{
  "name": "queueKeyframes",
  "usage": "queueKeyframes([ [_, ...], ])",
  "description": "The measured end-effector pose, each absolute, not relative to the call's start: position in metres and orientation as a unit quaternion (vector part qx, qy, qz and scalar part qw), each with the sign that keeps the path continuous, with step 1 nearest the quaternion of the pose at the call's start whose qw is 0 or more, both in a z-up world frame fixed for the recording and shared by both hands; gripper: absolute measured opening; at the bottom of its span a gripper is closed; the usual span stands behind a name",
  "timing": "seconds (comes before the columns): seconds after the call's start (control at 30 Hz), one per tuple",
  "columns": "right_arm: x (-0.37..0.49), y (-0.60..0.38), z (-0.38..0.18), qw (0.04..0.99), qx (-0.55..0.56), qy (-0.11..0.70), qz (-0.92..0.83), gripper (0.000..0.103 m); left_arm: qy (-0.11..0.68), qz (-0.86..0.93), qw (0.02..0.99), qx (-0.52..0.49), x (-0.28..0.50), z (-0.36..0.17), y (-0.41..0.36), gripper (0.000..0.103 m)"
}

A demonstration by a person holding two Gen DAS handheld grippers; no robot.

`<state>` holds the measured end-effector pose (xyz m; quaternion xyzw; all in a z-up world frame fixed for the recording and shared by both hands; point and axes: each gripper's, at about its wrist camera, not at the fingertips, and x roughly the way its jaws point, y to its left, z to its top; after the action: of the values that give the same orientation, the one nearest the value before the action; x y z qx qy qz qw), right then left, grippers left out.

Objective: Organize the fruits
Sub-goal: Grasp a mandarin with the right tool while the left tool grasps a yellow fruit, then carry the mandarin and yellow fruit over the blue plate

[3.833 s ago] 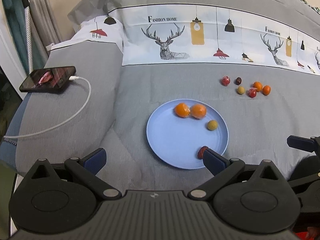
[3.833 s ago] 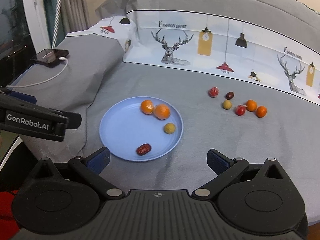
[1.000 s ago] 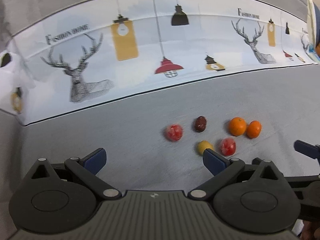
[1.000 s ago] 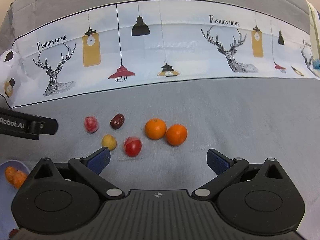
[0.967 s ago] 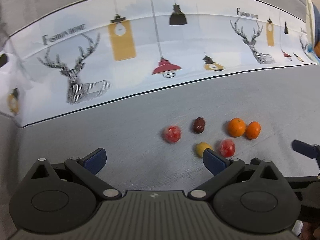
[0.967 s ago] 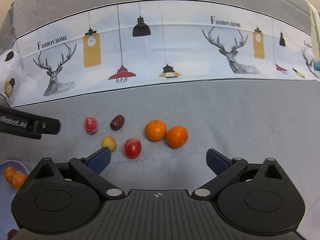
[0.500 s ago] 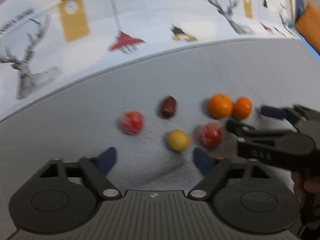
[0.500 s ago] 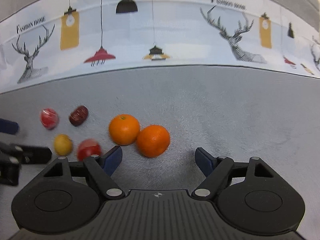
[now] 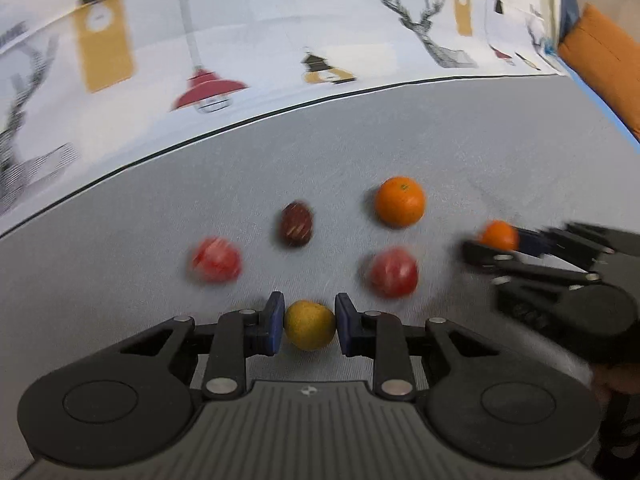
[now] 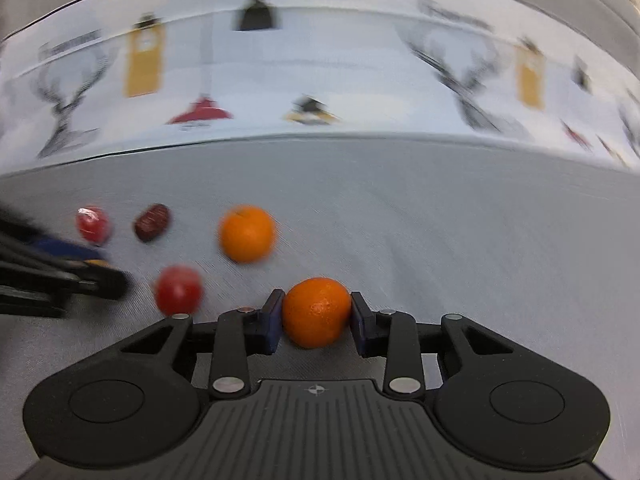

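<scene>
On the grey bedcover (image 9: 460, 136), the left gripper (image 9: 309, 325) has just closed on the yellow fruit (image 9: 309, 326) dead ahead, while the right gripper (image 10: 316, 314) has just closed on an orange (image 10: 316, 312).

- Grey woven cloth (image 9: 460, 132) fills centre and lower frame, both views.
- White printed fabric band (image 9: 280, 32), with deer heads and hanging lamps, spans top.
- Orange cushion-like object (image 9: 600, 64), upper right, left wrist view only.

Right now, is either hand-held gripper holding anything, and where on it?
Left hand-held gripper: the yellow fruit, pads on its two sides. Right hand-held gripper: an orange, likewise pinched at its sides. Both have just closed.
</scene>
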<state>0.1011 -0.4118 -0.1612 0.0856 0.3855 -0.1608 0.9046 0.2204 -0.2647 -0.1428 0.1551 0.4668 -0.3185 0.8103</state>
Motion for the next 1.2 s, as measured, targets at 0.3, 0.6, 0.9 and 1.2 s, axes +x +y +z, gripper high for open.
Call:
queueKeyframes([
  [0.3,0.016,-0.368,-0.111,0.900,0.107,0.404,-0.125,0.036,0.494,-0.237,0.828,0.122,0.142,-0.082,-0.169,0.030],
  [0.6,-0.013,-0.259,-0.043,0.921,0.084,0.379,-0.010,0.036,0.480,-0.191,0.851,0.096,0.062,-0.022,-0.078,0.030],
  [0.9,-0.055,-0.176,-0.014,0.924,0.055,0.373,0.064,0.036,0.461,-0.163,0.870,0.070,0.003,0.010,-0.018,0.030],
  [1.2,-0.095,-0.141,-0.006,0.924,0.029,0.370,0.091,0.036,0.454,-0.153,0.876,0.055,-0.033,0.016,0.007,0.030],
])
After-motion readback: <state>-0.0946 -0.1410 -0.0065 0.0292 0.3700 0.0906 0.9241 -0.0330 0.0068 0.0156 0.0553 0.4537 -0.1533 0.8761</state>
